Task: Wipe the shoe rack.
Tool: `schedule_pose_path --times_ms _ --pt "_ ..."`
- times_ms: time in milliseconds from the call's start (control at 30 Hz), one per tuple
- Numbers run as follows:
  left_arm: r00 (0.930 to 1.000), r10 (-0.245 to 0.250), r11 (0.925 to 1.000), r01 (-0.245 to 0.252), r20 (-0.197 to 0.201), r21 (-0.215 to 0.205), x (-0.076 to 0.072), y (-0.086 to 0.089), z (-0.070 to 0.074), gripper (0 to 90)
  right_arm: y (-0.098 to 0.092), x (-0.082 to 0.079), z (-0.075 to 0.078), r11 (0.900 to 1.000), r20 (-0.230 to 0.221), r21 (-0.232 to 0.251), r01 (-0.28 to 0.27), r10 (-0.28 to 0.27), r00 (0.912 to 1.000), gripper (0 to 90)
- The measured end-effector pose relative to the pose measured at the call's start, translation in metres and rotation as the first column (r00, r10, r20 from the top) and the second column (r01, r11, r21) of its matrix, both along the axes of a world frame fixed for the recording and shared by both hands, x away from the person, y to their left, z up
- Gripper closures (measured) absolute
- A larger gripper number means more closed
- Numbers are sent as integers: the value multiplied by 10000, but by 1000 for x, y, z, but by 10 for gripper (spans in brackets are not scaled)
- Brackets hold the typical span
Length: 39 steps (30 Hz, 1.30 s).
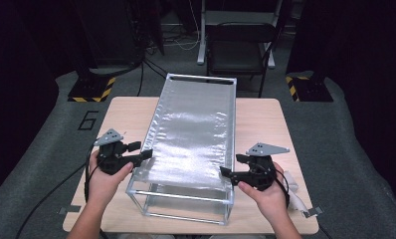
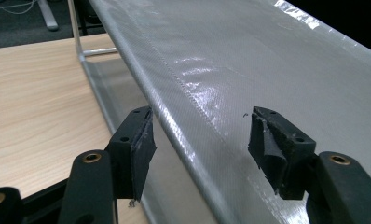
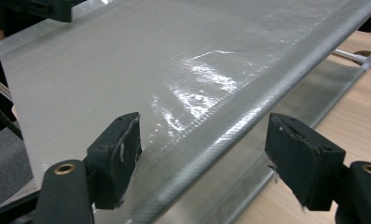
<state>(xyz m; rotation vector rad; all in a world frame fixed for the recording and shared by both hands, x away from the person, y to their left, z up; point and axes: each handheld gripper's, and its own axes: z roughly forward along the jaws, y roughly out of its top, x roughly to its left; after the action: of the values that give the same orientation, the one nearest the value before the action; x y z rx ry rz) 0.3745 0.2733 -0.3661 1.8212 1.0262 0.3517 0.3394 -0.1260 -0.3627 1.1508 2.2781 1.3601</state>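
Light wood-grain table (image 1: 265, 119) with rounded corners, standing on grey carpet; dark room behind, black curtains on both sides, one black folding chair (image 1: 241, 47) past the far edge, two black-and-yellow hazard-striped stand bases (image 1: 89, 89) left and right of it, a "6" marked on the floor at left. One metal-tube rack frame with a silvery woven plastic sheet stretched over its top (image 1: 193, 129) sits along the middle of the table, long axis running away from the person, near end close to the front edge. Two black two-jaw grippers, one per hand. Left gripper (image 2: 200, 135) is at the sheet's left edge near the front corner, jaws spread wide and astride the hemmed tube edge, pads not pressing on it; released. Right gripper (image 3: 204, 149) mirrors it at the right edge, jaws wide apart on either side of that edge tube, nothing clamped; released too. In the high view both grippers sit level with each other, each with one grey three-cornered plate on top. Some white item (image 1: 293, 191) lies on the table by the right wrist, maybe cloth or paper, too blurred to tell. Two bits of grey tape at the front table corners.
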Motion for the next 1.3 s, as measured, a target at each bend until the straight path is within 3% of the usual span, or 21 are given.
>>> schedule_pose_path --times_ms 267,567,900,1300 --pt "9999 -68 10000 68 -87 -7 8 -3 -3 438 0 -5 -2 10000 -94 -46 -54 53 9999 275" --pt "10000 47 9999 -47 39 -152 1 2 -5 499 -4 -2 -2 10000 -95 -51 -39 39 9999 364" --pt "9995 297 9990 -300 -103 -334 -16 8 -6 504 -3 7 1 9996 165 -230 -159 162 9997 466" --pt "9986 520 9965 -513 95 -660 -52 3 -10 502 -7 25 2 9991 465 -425 44 -24 9989 541"
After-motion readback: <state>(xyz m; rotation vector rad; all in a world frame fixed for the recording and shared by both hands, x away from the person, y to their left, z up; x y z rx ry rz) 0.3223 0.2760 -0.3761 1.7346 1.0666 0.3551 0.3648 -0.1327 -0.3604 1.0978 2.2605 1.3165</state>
